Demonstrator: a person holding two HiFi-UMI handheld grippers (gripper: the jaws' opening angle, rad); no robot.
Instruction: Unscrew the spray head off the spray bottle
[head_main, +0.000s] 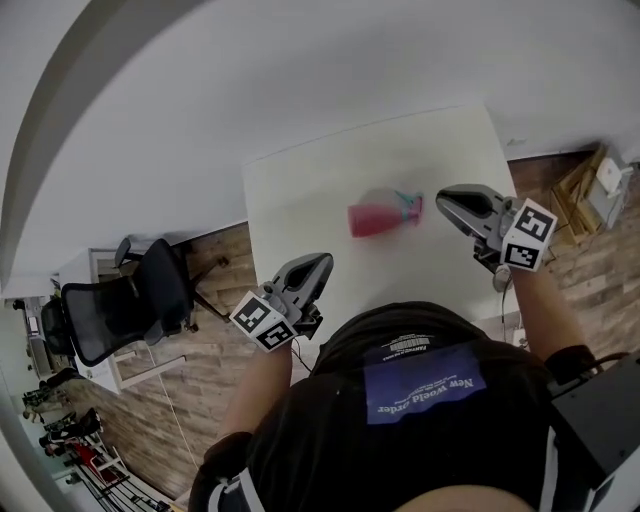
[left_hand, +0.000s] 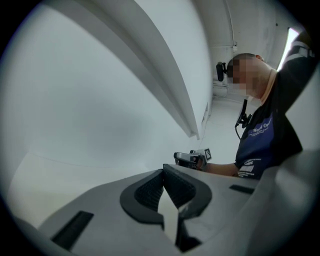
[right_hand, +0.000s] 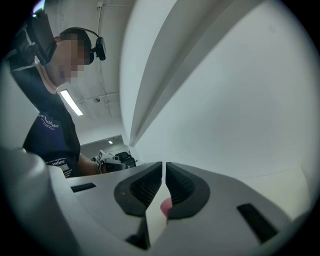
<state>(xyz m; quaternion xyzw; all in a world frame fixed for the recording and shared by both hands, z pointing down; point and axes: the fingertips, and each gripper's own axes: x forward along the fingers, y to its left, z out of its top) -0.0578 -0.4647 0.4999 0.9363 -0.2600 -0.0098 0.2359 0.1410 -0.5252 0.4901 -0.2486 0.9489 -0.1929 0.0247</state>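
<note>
Spray bottle, pink, teal spray head on, lying on white table, untouched; left gripper jaws together, empty, near table edge; right gripper jaws together, empty, just beside spray head

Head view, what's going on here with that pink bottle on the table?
A person stands at a white table with a gripper in each hand. The left gripper and right gripper are both shut and empty. The pink spray bottle seems to lie on its side between them, its teal spray head toward the right gripper. Nothing touches it.
</note>
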